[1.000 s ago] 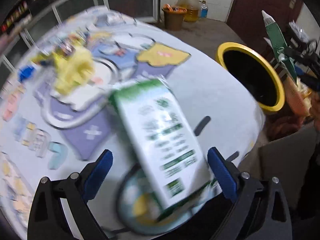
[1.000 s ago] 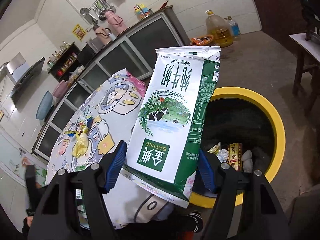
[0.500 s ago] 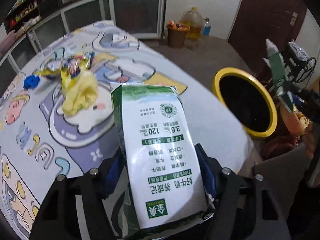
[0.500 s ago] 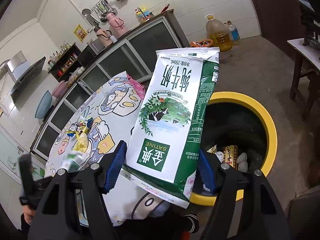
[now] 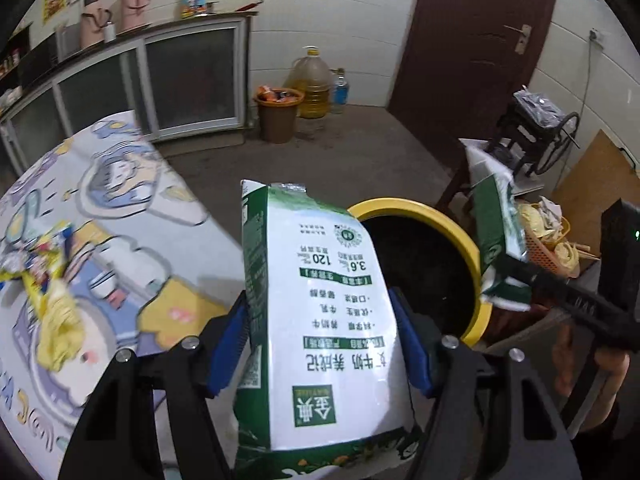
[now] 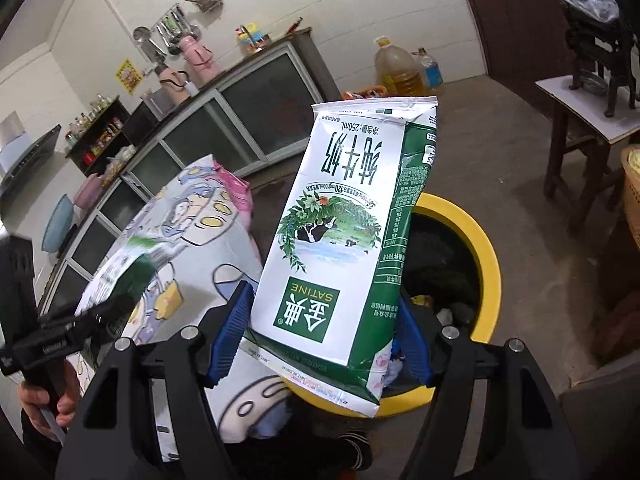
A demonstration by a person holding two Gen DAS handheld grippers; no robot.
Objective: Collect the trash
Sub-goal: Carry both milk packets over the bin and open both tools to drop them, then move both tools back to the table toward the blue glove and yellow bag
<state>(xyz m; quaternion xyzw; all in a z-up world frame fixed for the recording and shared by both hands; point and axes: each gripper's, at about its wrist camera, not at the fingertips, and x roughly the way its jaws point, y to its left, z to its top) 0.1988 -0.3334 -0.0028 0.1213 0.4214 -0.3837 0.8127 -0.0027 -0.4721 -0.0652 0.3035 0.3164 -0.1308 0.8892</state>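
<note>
My left gripper is shut on a flattened green-and-white milk carton, held over the table edge beside the yellow-rimmed trash bin. My right gripper is shut on a second green-and-white milk carton, held just in front of the bin, which holds several pieces of trash. The right gripper's carton also shows in the left wrist view, at the bin's right rim. The left gripper's carton shows blurred in the right wrist view.
The round table with a cartoon cloth carries yellow wrappers at left. A brown bucket and an oil jug stand by the cabinet. A wooden stool and a basket stand right of the bin.
My left gripper closed on its carton, lifted it off the table and swung it right toward the bin. My right gripper with its carton has hardly moved.
</note>
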